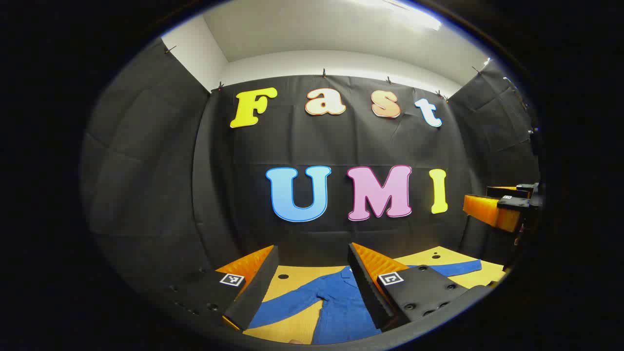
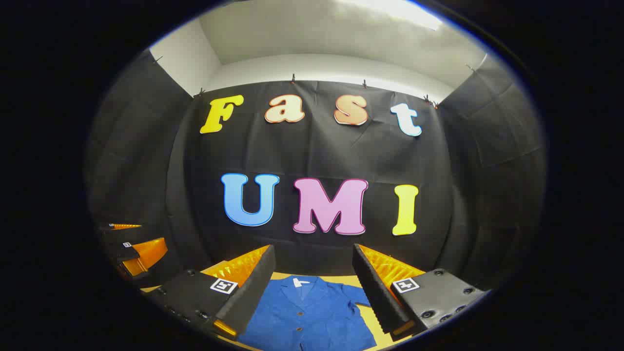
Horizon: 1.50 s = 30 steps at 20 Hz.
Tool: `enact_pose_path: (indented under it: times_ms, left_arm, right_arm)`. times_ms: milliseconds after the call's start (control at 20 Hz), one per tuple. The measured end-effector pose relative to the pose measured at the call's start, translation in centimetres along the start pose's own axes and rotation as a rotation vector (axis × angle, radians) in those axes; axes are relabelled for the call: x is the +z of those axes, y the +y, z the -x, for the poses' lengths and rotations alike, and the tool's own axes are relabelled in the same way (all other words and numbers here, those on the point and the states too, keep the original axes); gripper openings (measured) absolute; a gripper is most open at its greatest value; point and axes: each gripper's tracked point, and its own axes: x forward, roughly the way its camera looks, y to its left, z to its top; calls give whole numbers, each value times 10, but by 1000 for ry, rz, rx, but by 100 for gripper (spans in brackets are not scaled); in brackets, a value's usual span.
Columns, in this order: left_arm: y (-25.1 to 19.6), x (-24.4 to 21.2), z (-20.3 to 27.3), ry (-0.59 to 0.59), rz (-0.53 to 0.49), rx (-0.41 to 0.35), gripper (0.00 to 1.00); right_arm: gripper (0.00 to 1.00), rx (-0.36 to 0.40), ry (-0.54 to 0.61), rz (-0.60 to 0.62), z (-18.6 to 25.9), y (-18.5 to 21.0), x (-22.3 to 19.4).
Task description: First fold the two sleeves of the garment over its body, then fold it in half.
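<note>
**Left gripper view and right gripper view: garment flat, no fold made yet**

Left gripper view shows the blue garment (image 1: pixel 341 307) lying flat on the yellow tabletop (image 1: pixel 292 278) at the bottom centre, with one sleeve (image 1: pixel 287 304) spread to lower left and the other sleeve (image 1: pixel 451 268) to the right. I judge that both sleeve folds and the half fold remain. The left gripper (image 1: pixel 312 282) and the right gripper (image 2: pixel 314 285) hang above with jaws wide and empty. The lower hem is cut off.
</note>
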Motion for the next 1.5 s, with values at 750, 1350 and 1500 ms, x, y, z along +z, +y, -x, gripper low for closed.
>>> enact_pose_path:
  times_ms: [750, 1350, 1500]
  left_arm:
    - [-41, -17, -38, 25, 24, -28, 82]
    - [-45, -26, -48, 47, 15, -30, 82]
    - [-48, -26, -48, 48, 22, -32, 82]
  right_arm:
    - [99, 4, 82, 8, -13, -37, -40]
    - [96, -12, 94, 6, -24, -43, -47]
    - [95, -18, 96, 3, -28, -45, -47]
